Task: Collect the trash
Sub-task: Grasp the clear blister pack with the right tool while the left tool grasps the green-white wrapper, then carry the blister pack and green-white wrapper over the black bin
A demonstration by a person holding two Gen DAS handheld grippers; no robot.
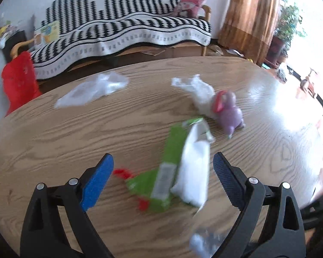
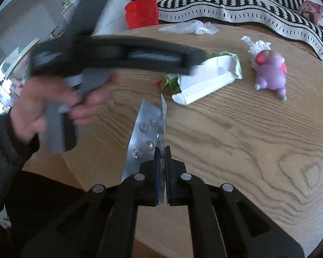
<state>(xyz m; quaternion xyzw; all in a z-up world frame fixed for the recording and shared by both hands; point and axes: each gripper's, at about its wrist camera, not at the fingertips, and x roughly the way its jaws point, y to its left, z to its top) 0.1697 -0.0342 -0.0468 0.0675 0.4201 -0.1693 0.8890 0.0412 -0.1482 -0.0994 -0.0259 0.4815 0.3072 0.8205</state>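
A torn green and white carton (image 1: 178,167) lies flat on the wooden table (image 1: 75,133), between the open fingers of my left gripper (image 1: 163,167). It also shows in the right wrist view (image 2: 206,79). My right gripper (image 2: 163,150) is shut on a silver blister pack (image 2: 146,133) and holds it above the table's near edge. The same pack shows blurred at the bottom of the left wrist view (image 1: 202,243). A clear plastic wrapper (image 1: 92,90) lies at the table's far side. A crumpled white tissue (image 1: 198,92) lies by a purple toy.
A purple elephant toy (image 1: 228,111) lies right of the carton. A red bag (image 1: 19,81) hangs past the table's left edge. A striped sofa (image 1: 122,25) stands behind. In the right wrist view the left gripper's body (image 2: 109,53) and hand cross the upper left.
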